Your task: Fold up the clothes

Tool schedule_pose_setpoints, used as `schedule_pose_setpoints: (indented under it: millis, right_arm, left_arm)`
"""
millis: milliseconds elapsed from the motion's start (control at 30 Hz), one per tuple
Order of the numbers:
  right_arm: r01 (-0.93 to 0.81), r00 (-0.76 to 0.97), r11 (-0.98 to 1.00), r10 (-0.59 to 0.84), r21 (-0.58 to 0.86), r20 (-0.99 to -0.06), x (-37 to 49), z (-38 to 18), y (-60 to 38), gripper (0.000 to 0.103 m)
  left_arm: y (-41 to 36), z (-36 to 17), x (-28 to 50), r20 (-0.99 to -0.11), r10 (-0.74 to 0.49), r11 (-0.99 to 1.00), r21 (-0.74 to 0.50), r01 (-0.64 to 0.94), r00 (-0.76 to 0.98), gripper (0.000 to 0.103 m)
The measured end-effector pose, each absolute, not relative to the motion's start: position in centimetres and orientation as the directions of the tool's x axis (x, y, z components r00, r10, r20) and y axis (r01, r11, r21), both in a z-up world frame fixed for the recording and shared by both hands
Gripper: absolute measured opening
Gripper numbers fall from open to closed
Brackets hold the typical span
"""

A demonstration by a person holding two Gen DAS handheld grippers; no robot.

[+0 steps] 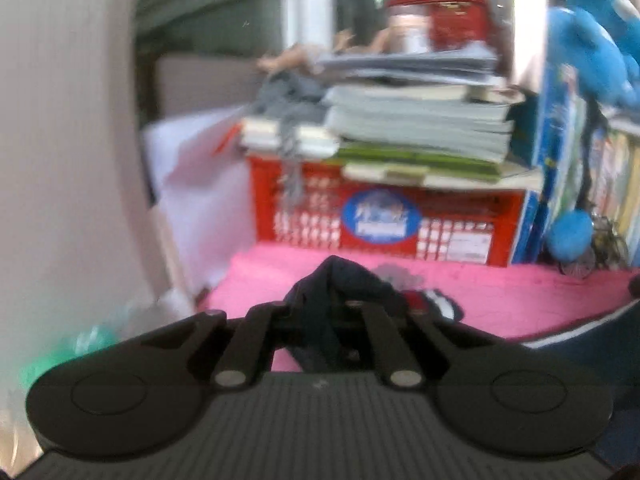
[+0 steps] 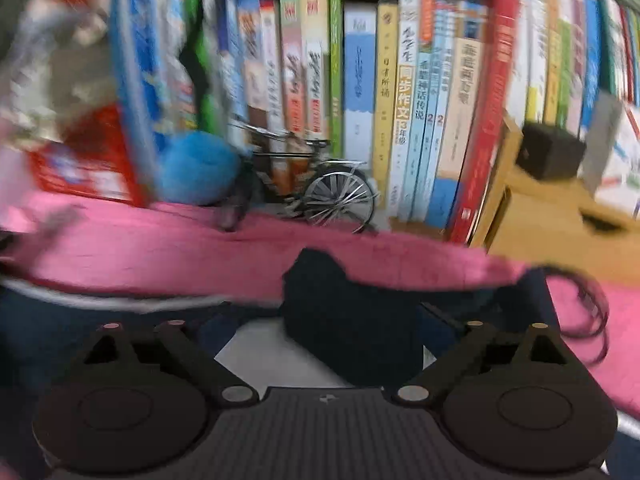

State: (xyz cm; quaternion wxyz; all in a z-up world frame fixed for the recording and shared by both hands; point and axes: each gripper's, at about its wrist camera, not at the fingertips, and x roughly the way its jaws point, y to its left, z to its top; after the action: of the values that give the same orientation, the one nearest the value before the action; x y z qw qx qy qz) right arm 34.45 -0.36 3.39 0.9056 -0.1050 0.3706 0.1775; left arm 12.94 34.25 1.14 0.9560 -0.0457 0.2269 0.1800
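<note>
- Left claw (image 1: 320, 312) is pinching a bunched fold of the dark navy garment (image 1: 340, 280) above the pink cloth (image 1: 500, 300)
- Right claw (image 2: 320, 320) is standing wide apart (nothing gripped), the garment (image 2: 344, 320) lying between its arms

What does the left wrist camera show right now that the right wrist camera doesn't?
Only the left wrist view shows the left gripper shut on a bunched fold of the dark garment, plus a stack of books lying on a red crate.

Only the right wrist view shows the right gripper with its jaws wide open, dark cloth lying between them but not pinched, a row of upright books and a cardboard box.

Both show the pink cloth under the garment, the blue fluffy ball and the toy bicycle.
</note>
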Motion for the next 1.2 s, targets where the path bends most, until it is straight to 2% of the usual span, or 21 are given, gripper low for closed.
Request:
schedule_pose_setpoints:
  millis: [67, 100, 167, 267, 300, 333, 400, 433, 533, 567, 633, 700, 733, 833, 900, 967, 1033, 1067, 1100, 1133, 1200]
  right_arm:
    - [-0.352, 0.68, 0.925, 0.149, -0.141, -0.718, 35.7, 2.1, 1.2, 0.092]
    - [-0.334, 0.676, 0.931, 0.127, -0.148, -0.725, 36.2, 1.5, 1.4, 0.088]
    - [-0.324, 0.638, 0.944, 0.171, -0.06, -0.751, 36.7, 1.0, 0.6, 0.072]
    - [-0.331, 0.608, 0.943, 0.247, 0.042, -0.754, 36.9, 0.8, -0.1, 0.034]
    - [-0.335, 0.618, 0.941, 0.258, 0.047, -0.743, 36.7, 1.1, 0.0, 0.014]
    - [-0.325, 0.642, 0.945, 0.24, 0.025, -0.728, 36.5, 1.4, 0.2, 0.012]
    - [-0.31, 0.679, 0.951, 0.222, 0.001, -0.7, 36.3, 1.9, 0.4, 0.008]
    - [-0.296, 0.697, 0.955, 0.212, -0.005, -0.685, 36.4, 2.3, 0.4, 0.007]
    - [-0.234, 0.784, 0.972, 0.18, -0.014, -0.594, 36.6, 4.3, -0.3, 0.007]
    - [-0.208, 0.82, 0.978, 0.169, -0.009, -0.546, 36.6, 5.1, -0.6, 0.007]
    - [-0.185, 0.862, 0.983, 0.165, 0.005, -0.48, 37.0, 5.9, -1.0, 0.007]
    - [-0.22, 0.84, 0.975, 0.18, -0.017, -0.511, 38.1, 5.5, -0.8, 0.009]
    - [-0.236, 0.813, 0.972, 0.187, -0.018, -0.552, 38.4, 5.0, -0.8, 0.014]
    - [-0.288, 0.716, 0.957, 0.231, 0.022, -0.659, 38.2, 3.5, -1.3, 0.024]
    - [-0.321, 0.69, 0.946, 0.261, 0.038, -0.675, 36.9, 3.4, -2.0, 0.039]
    - [-0.356, 0.669, 0.932, 0.305, 0.067, -0.678, 35.2, 4.2, -3.2, 0.05]
    - [-0.399, 0.638, 0.909, 0.37, 0.12, -0.676, 33.2, 5.3, -4.8, 0.061]
    - [-0.422, 0.622, 0.895, 0.403, 0.146, -0.671, 32.1, 5.8, -5.7, 0.062]
    - [-0.445, 0.61, 0.881, 0.431, 0.163, -0.664, 30.7, 6.2, -6.8, 0.066]
    - [-0.468, 0.598, 0.865, 0.459, 0.179, -0.657, 29.4, 6.5, -7.8, 0.068]
    - [-0.485, 0.598, 0.856, 0.472, 0.176, -0.648, 26.4, 7.1, -9.8, 0.069]
  left_arm:
    - [35.1, 0.4, 12.3, -0.494, 0.29, 0.934, -0.043, -0.356, 0.82, 0.005]
    - [35.4, 0.0, 11.9, -0.517, 0.269, 0.934, -0.065, -0.351, 0.813, 0.005]
    - [35.9, -0.8, 11.6, -0.559, 0.237, 0.931, -0.102, -0.349, 0.795, 0.006]
    - [36.0, -1.8, 11.8, -0.57, 0.223, 0.938, -0.095, -0.334, 0.791, 0.011]
    - [36.0, -2.2, 12.1, -0.562, 0.234, 0.941, -0.076, -0.331, 0.793, 0.014]
    - [36.0, -2.5, 12.8, -0.557, 0.24, 0.941, -0.068, -0.332, 0.795, 0.014]
    - [36.1, -2.8, 14.4, -0.552, 0.248, 0.938, -0.069, -0.339, 0.796, 0.006]
    - [36.2, -2.3, 15.0, -0.524, 0.251, 0.937, -0.081, -0.341, 0.814, 0.005]
    - [36.8, 0.1, 16.3, -0.393, 0.26, 0.931, -0.14, -0.336, 0.882, 0.005]
    - [37.1, 0.5, 16.9, -0.379, 0.266, 0.928, -0.148, -0.342, 0.886, 0.005]
    - [37.8, 0.1, 18.3, -0.439, 0.272, 0.912, -0.166, -0.375, 0.856, 0.008]
    - [38.7, -1.3, 19.0, -0.545, 0.233, 0.893, -0.208, -0.399, 0.806, 0.013]
    - [39.0, -2.1, 19.0, -0.59, 0.214, 0.886, -0.218, -0.409, 0.779, 0.014]
    - [38.8, -3.8, 17.9, -0.636, 0.243, 0.895, -0.144, -0.422, 0.732, 0.024]
    - [38.8, -3.5, 16.9, -0.625, 0.268, 0.892, -0.127, -0.434, 0.733, 0.032]
    - [39.2, -2.3, 15.4, -0.568, 0.24, 0.881, -0.213, -0.423, 0.787, 0.032]
    - [39.7, -1.1, 13.1, -0.409, 0.161, 0.879, -0.355, -0.319, 0.898, 0.049]
    - [39.7, -0.8, 12.2, -0.327, 0.123, 0.881, -0.399, -0.255, 0.937, 0.066]
    - [39.4, -0.5, 12.0, -0.288, 0.094, 0.89, -0.404, -0.21, 0.953, 0.075]
    - [38.8, -0.3, 12.3, -0.281, 0.07, 0.904, -0.387, -0.18, 0.957, 0.077]
    - [37.3, -0.9, 14.9, -0.408, 0.053, 0.931, -0.31, -0.193, 0.911, 0.074]
